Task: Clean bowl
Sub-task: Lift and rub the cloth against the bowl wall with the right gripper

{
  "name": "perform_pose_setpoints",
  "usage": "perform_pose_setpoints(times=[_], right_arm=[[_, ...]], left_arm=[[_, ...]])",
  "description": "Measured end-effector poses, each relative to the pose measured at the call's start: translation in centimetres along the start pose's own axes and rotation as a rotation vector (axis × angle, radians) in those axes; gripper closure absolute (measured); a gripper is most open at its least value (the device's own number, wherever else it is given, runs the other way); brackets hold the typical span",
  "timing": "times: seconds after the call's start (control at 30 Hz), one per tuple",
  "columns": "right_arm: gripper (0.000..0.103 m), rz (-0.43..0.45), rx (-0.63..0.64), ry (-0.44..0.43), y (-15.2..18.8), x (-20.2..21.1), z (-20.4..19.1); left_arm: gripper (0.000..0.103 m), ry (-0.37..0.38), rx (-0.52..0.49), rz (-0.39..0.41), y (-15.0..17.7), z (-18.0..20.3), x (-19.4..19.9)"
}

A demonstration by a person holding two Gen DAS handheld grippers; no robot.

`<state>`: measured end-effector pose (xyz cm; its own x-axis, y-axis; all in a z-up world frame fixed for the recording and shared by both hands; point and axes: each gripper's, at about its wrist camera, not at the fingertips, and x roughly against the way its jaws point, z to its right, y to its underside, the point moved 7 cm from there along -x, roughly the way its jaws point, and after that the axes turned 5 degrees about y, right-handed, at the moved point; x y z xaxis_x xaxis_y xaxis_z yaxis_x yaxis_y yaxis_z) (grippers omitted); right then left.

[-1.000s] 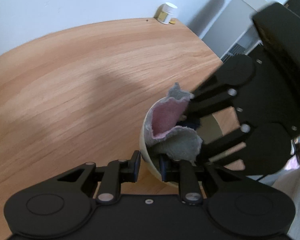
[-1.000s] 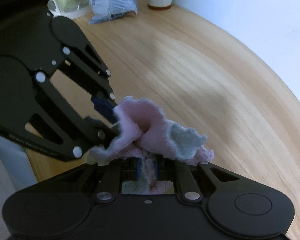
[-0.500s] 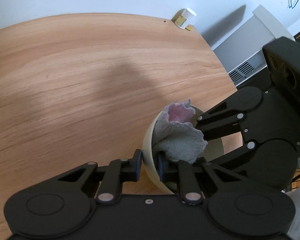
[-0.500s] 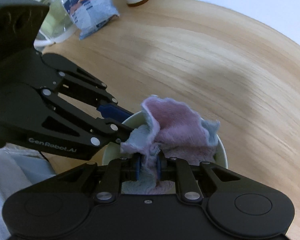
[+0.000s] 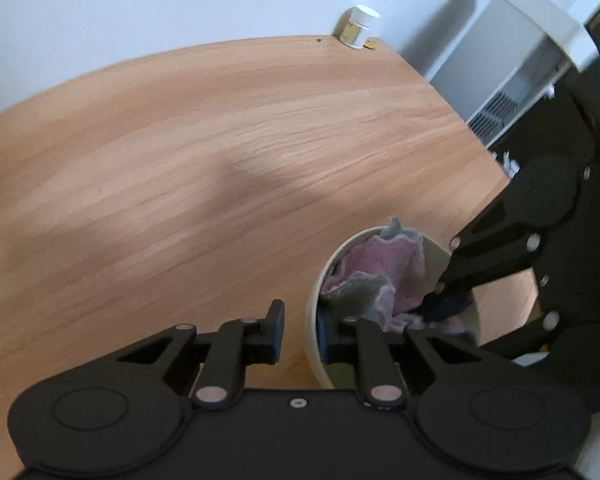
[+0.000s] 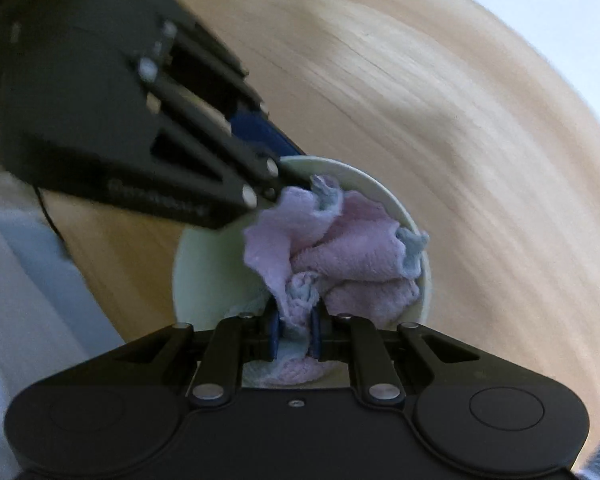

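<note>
The cream bowl [image 5: 314, 344] stands on the wooden table [image 5: 188, 184], and the left claw [image 5: 300, 330] straddles its near wall, one finger outside and one inside; in this frame its fingers look slightly parted around the wall, so I cannot tell whether they grip it. Inside the bowl lies a crumpled pink and grey cloth [image 5: 384, 268], which fills most of the hollow and hides the bottom. The right claw [image 6: 295, 330] pinches a fold of that cloth [image 6: 340, 252] inside the bowl [image 6: 204, 272]. The right view is blurred. A small white jar [image 5: 359, 26] stands at the far table edge by the wall.
</note>
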<state>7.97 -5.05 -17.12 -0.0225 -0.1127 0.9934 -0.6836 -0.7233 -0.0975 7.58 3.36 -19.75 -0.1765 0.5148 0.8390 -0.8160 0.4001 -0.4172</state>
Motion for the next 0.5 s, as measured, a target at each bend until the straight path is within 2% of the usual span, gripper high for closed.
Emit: perform_pose_setpoints(times=[0.17,0.23,0.5], right_arm=[[0.087,0.006,0.032,0.082,0.2,0.7,-0.3],[0.087,0.020,0.041,0.125,0.2,1.0,-0.5],[0.088,0.154,0.063,0.320,0.2,2.5,-0.6]], left_arm=[[0.090,0.001,-0.028,-0.008,0.2,0.2,0.1],[0.094,0.008,-0.046,-0.010,0.3,0.5,0.1],[0.093,-0.001,-0.086,-0.010,0.3,0.8,0.0]])
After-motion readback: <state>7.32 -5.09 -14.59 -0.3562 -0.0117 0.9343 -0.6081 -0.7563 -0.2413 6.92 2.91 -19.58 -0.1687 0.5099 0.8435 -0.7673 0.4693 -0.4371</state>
